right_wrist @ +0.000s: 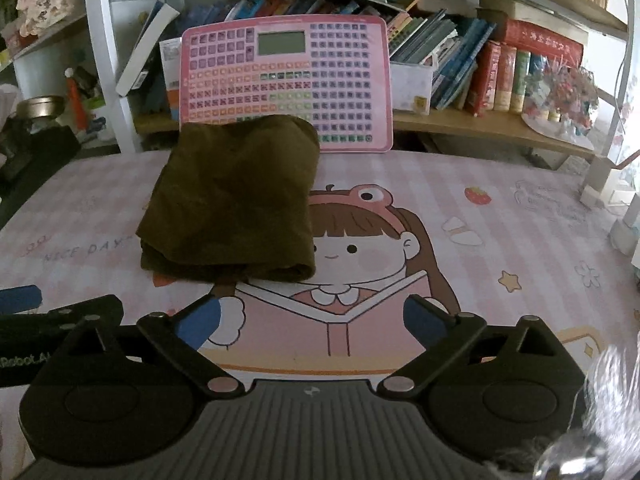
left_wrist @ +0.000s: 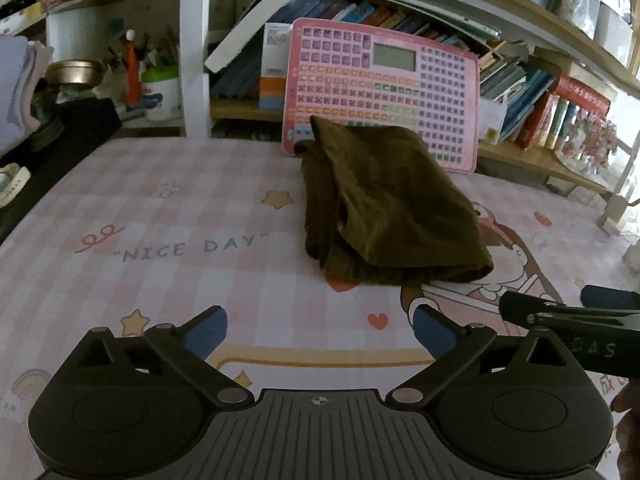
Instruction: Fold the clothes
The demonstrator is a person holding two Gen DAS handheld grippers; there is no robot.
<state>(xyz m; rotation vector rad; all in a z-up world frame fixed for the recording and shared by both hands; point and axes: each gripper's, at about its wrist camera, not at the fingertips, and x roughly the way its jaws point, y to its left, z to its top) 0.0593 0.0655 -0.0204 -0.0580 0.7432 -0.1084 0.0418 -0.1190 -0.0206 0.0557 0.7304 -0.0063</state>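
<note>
Left gripper (left_wrist: 320, 332): jaws apart, empty, above surface (left_wrist: 180, 208).
Right gripper (right_wrist: 314, 322): jaws apart, empty.
Garment (right_wrist: 232, 204): olive, folded, lying beyond both.

Most of the pink checked desk mat (right_wrist: 480, 208) lies bare, so there is open passage to the left, the right and the near side of the folded olive garment (right_wrist: 236, 200). Behind it the way is blocked — a pink button board (right_wrist: 348, 80) stands upright just beside its far edge, backed by shelves of books (right_wrist: 460, 64).
</note>
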